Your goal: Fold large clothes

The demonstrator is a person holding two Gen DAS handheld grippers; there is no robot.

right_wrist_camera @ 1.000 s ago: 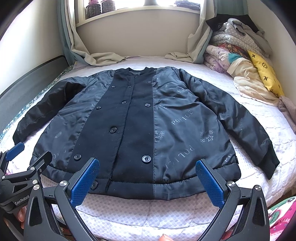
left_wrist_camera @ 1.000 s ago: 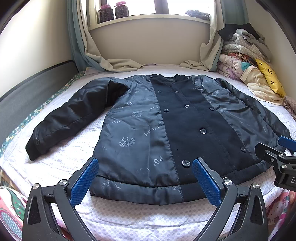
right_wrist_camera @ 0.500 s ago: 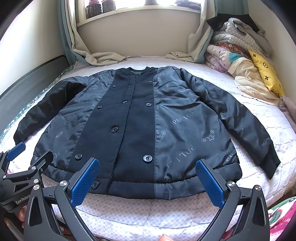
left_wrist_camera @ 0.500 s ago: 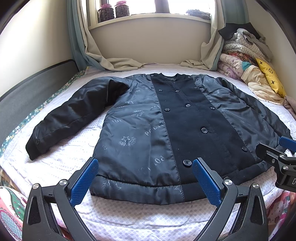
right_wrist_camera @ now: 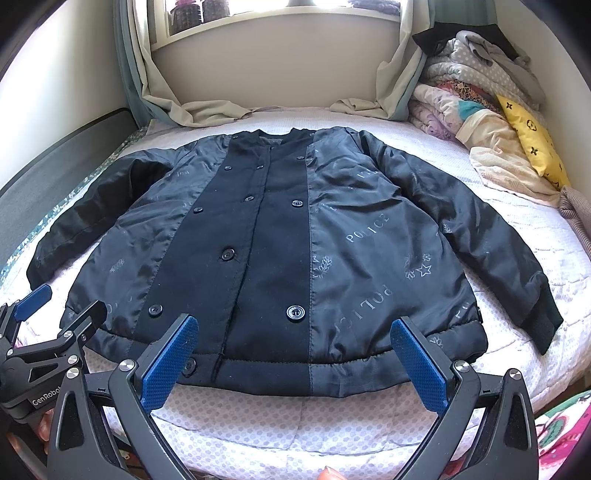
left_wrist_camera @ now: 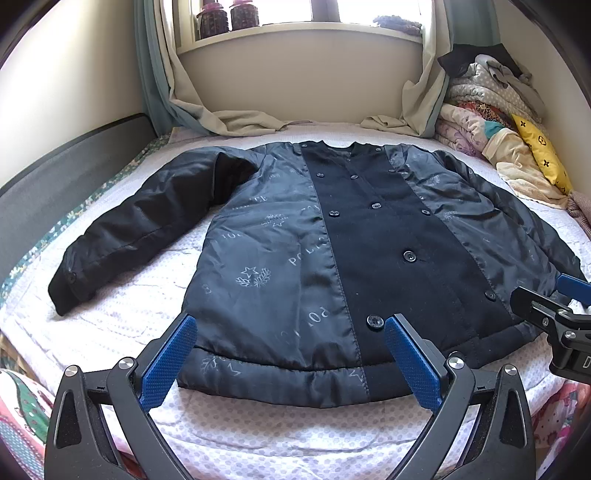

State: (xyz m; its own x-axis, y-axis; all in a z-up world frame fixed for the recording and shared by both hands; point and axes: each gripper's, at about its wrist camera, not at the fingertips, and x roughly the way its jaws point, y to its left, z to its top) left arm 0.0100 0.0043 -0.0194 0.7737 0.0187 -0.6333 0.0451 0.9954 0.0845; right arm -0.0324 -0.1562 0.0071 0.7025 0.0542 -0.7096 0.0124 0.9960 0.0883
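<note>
Grippers come first in both views: our left gripper [left_wrist_camera: 288,360] and our right gripper [right_wrist_camera: 295,363] hang just short of the jacket's hem, each with its blue pads spread wide and nothing between them. We judge they sit side by side at 6 o'clock so that each can take its own half of the hem or a sleeve

Beyond them the jacket [right_wrist_camera: 280,236] lies face up and buttoned on the bed [right_wrist_camera: 303,417], hem toward us, collar at 12 o'clock. It is spread flat, which suits a fold: no step of the folding looks begun. Its left sleeve [left_wrist_camera: 140,229] runs out toward 9 o'clock and its right sleeve [right_wrist_camera: 491,243] toward 3 o'clock, both clear of the body, so either can be turned in over the chest

Farther off, at 2 o'clock, a pile of bedding [right_wrist_camera: 480,122] with a yellow cushion [right_wrist_camera: 532,144] rests against the wall, apart from the jacket. At 12 o'clock curtains [left_wrist_camera: 229,122] trail onto the mattress under the windowsill [left_wrist_camera: 295,29]
</note>
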